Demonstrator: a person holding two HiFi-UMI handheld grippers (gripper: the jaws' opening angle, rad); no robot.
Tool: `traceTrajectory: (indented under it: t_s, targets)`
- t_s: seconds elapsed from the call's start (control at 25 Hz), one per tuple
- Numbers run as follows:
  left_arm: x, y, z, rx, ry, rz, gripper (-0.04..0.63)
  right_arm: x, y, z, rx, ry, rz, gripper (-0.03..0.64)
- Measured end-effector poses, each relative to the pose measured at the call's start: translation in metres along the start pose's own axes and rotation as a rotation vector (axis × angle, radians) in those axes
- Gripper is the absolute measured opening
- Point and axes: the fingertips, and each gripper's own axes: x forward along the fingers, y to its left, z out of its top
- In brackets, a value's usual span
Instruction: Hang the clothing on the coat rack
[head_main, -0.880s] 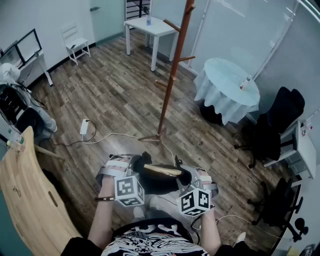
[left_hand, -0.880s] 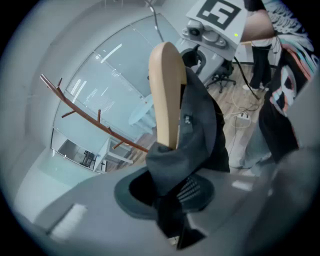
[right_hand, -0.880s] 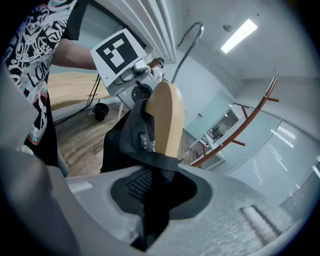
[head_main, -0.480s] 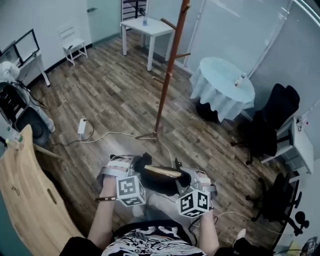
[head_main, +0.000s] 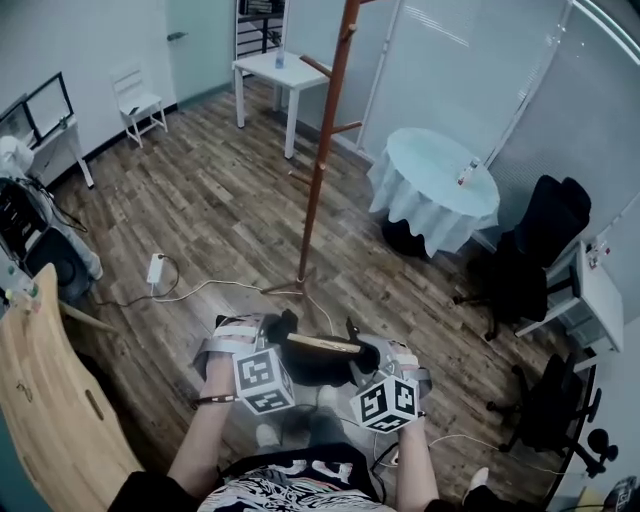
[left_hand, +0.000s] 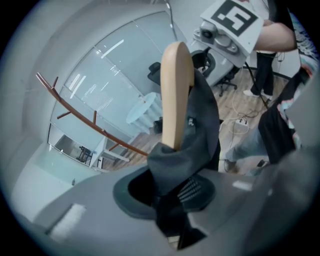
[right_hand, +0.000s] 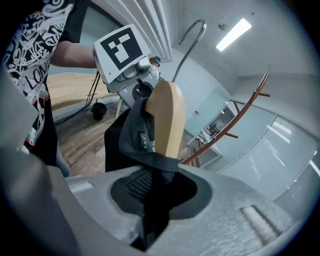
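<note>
A dark garment (head_main: 318, 362) hangs on a light wooden hanger (head_main: 322, 344), stretched between my two grippers at chest height. My left gripper (head_main: 268, 340) is shut on the garment at the hanger's left end (left_hand: 175, 90). At the other end (right_hand: 165, 120) my right gripper (head_main: 372, 358) is shut on the dark cloth too. The hanger's metal hook (right_hand: 189, 37) curves upward. A tall brown wooden coat rack (head_main: 318, 150) with short pegs stands on the wood floor straight ahead, its base (head_main: 290, 289) a little beyond the hanger.
A round table with a pale cloth (head_main: 432, 185) stands right of the rack. A white table (head_main: 272, 78) and a white chair (head_main: 137, 100) are further back. Black office chairs (head_main: 530, 255) line the right side. A wooden board (head_main: 45, 390) leans at my left, cables (head_main: 190, 290) cross the floor.
The view has shifted forward: the coat rack and tables have slid left and down. Both grippers keep the hanger and garment level in the same grip.
</note>
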Motion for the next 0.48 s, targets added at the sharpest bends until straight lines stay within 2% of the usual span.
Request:
traceTrajectory:
  t_s: [0.2, 0.48]
  targets:
    - [0.046, 0.018, 0.024, -0.041, 0.000, -0.019, 0.072, 0.024, -0.042, -0.028, -0.023, -0.004, 0.023, 0.066]
    - [0.105, 0.056, 0.058, -0.089, 0.048, 0.000, 0.072, 0.066, -0.106, -0.069, -0.051, -0.053, 0.075, 0.067]
